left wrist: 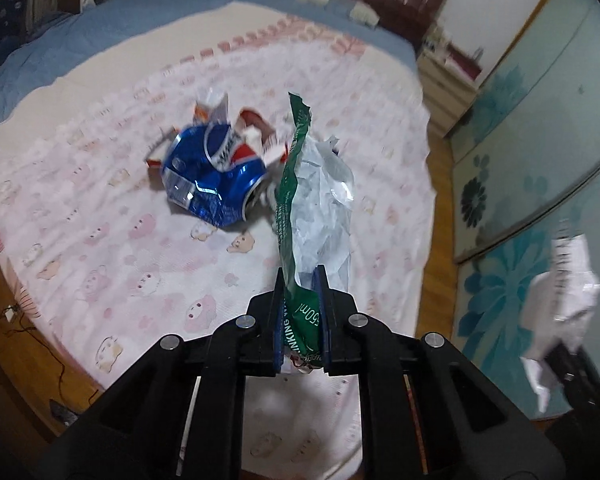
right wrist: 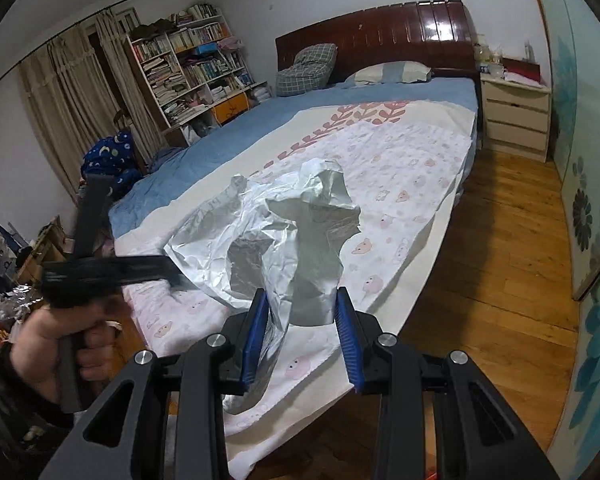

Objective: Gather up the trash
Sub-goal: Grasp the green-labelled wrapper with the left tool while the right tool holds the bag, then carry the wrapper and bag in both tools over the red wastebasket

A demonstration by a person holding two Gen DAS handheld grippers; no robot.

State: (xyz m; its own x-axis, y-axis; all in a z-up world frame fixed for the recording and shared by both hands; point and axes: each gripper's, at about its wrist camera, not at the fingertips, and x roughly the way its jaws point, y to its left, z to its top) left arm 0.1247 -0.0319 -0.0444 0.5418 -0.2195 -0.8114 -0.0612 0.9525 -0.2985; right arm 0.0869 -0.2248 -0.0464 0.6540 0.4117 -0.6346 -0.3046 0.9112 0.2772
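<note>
My left gripper is shut on a crushed clear plastic bottle with a green label and holds it above the bed. A crushed blue can and torn red and white wrappers lie on the pink patterned sheet to its left. My right gripper holds a crumpled silver-white bag between its blue pads above the bed's corner; the jaws stand fairly wide around it. The left gripper and the hand holding it show blurred at the left of the right wrist view. The bag also shows blurred in the left wrist view.
The bed has a blue sheet, pillows and a dark wooden headboard. A nightstand stands at its right, a bookshelf at its left. Wooden floor and a floral wardrobe door lie right of the bed.
</note>
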